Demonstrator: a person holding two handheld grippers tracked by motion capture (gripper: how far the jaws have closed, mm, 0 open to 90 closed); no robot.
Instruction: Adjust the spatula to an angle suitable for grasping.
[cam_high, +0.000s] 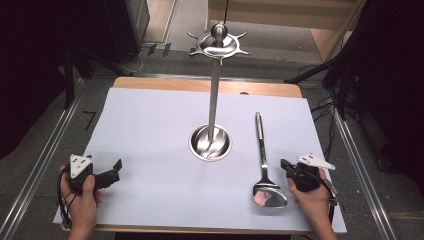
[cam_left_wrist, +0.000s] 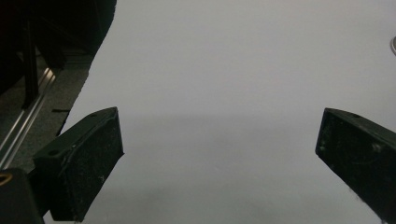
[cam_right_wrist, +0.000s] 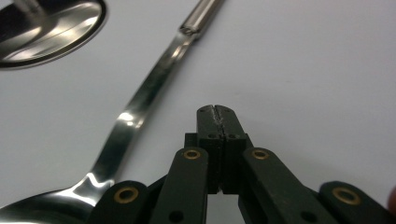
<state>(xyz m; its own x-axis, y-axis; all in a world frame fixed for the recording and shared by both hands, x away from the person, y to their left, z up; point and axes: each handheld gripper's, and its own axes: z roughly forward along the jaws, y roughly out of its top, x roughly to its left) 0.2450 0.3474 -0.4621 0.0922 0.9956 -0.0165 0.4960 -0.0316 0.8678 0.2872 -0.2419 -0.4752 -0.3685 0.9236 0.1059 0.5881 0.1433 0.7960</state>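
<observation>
I have the right gripper (cam_high: 286, 165) resting low on the white sheet (cam_high: 150, 140) near the table's front edge, and in the right gripper view its two black jaws are pressed flat together with nothing between them. Just beside it, on its left, lies the steel spoon (cam_high: 264, 170): its bowl sits toward me, next to the gripper but not touching it as far as I can tell, and its long handle runs away from me toward the far side of the sheet. From the right gripper view the spoon's neck (cam_right_wrist: 140, 107) passes to the left of the closed jaw tips. The left gripper (cam_high: 117, 169) sits well apart on the other side of the sheet; in its own view the jaws stand wide apart over bare white surface, holding nothing. Between the two, farther back, stands the utensil stand (cam_high: 214, 95), a slim upright post rising from a round shiny base to a hooked crown. I can read no brand, label or writing on the spoon, the stand or the grippers.
</observation>
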